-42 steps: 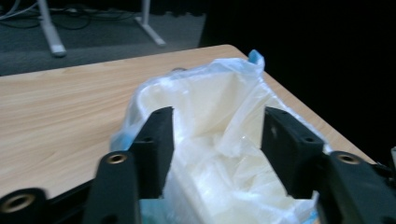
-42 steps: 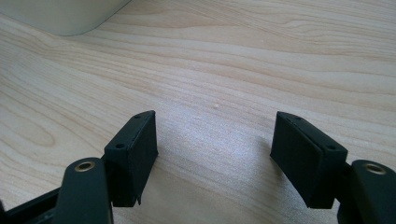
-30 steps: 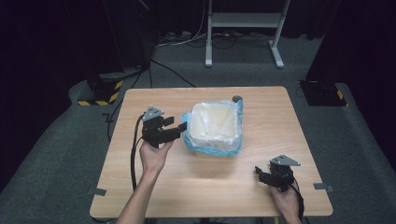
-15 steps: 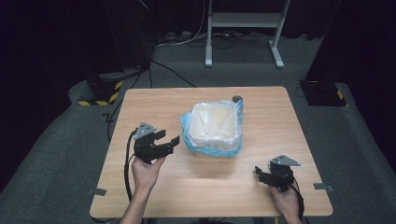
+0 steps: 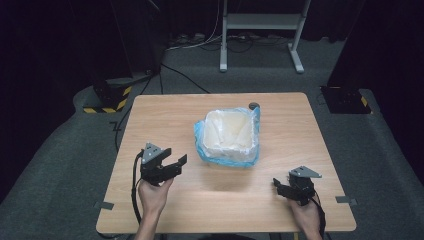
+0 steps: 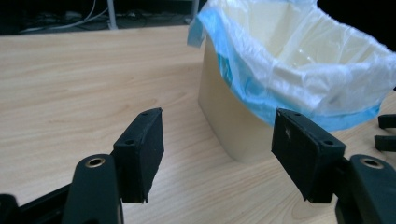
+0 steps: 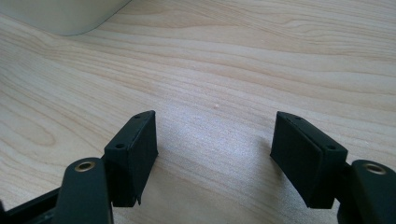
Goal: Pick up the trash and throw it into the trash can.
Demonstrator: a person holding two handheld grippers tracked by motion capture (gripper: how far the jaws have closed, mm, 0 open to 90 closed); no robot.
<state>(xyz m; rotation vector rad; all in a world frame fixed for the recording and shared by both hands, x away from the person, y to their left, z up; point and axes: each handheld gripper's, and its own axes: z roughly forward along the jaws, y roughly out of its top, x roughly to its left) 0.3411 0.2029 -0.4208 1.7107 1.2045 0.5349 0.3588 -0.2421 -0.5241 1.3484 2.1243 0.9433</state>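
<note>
1. Wooden table (image 5: 165,120), light grain. A cream bin (image 5: 231,134) stands a little beyond its middle, lined with a blue-and-clear plastic bag (image 5: 227,155) folded out over the rim.
2. The bin sits upright. The liner hangs loose down its outer walls, lowest on the near side. Inside looks empty as far as visible.
3. A small dark round object (image 5: 254,105) sits on the table just behind the bin's far right corner; too small to identify.
4. Left gripper (image 5: 176,166): held in the left hand (image 5: 151,192) over the near-left part of the table, jaws spread wide, nothing between them. It points toward the bin, near it but apart.
5. In the left gripper view the bin's corner and hanging liner show between and beyond the jaws.
6. Right gripper (image 5: 278,187): held in the right hand (image 5: 305,214) at the near-right, low over the wood, jaws wide apart and empty. It is well clear of the bin.
7. In the right gripper view bare tabletop lies between the jaws, and the bin's base edge shows at the upper left.
</note>
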